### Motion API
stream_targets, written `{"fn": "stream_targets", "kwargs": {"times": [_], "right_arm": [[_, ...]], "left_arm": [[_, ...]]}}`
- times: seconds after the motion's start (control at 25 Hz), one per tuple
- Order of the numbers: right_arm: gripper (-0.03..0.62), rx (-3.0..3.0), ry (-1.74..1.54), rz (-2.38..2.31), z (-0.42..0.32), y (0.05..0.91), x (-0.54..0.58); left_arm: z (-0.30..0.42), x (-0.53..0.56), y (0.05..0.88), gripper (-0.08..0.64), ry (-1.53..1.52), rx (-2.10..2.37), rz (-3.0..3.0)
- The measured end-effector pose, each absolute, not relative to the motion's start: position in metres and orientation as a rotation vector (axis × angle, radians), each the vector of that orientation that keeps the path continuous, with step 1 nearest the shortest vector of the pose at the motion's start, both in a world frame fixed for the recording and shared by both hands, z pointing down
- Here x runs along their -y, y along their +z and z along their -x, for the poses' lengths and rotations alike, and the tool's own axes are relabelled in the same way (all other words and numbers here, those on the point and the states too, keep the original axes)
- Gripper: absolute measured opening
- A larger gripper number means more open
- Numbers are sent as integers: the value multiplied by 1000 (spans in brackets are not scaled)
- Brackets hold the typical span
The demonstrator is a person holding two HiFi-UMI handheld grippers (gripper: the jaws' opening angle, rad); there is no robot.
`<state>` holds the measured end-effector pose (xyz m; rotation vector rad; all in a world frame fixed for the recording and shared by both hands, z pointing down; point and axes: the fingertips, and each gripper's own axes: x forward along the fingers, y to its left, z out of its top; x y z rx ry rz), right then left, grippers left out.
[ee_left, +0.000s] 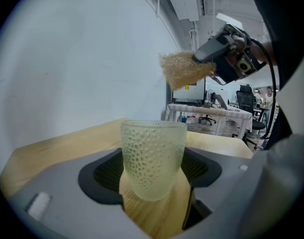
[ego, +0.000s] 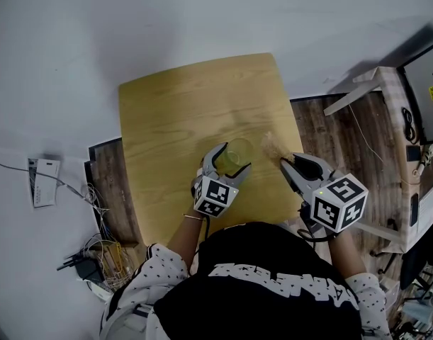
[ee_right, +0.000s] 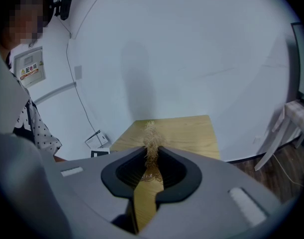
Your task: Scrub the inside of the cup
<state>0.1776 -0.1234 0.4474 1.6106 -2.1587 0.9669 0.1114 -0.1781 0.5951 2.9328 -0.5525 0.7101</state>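
nearest, we hold the right gripper [ego: 288,161] over the right edge of the table [ego: 166,98], jaws clamped on a tan scrub pad [ego: 270,144]. we grip the upright, dimpled green cup [ego: 238,152] in the left gripper [ego: 234,159], just right of the table centre; scrub pad and cup are apart.

Soft, even indoor light on my tabletop [ego: 173,119], faint shadows. Both gripper views warp and darken at the rim; my left gripper [ee_left: 152,171] looks blurred, perhaps too close.
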Motion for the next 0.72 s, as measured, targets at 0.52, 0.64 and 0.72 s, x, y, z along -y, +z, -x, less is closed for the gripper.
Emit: {"fn": "stream_targets", "kwargs": {"times": [0.52,0.64,0.72], "right_arm": [[80,2166,964,-1605,-176,447,123],[80,2174,971,-1597,-174,447,123],[80,2179,971,-1594,-174,446,123]], "left_arm": [[-105,181,602,365,757,600,-2905],[-103,181,605,367,765,611,-2893],[-102,180,607,374,783,612,-2896]]}}
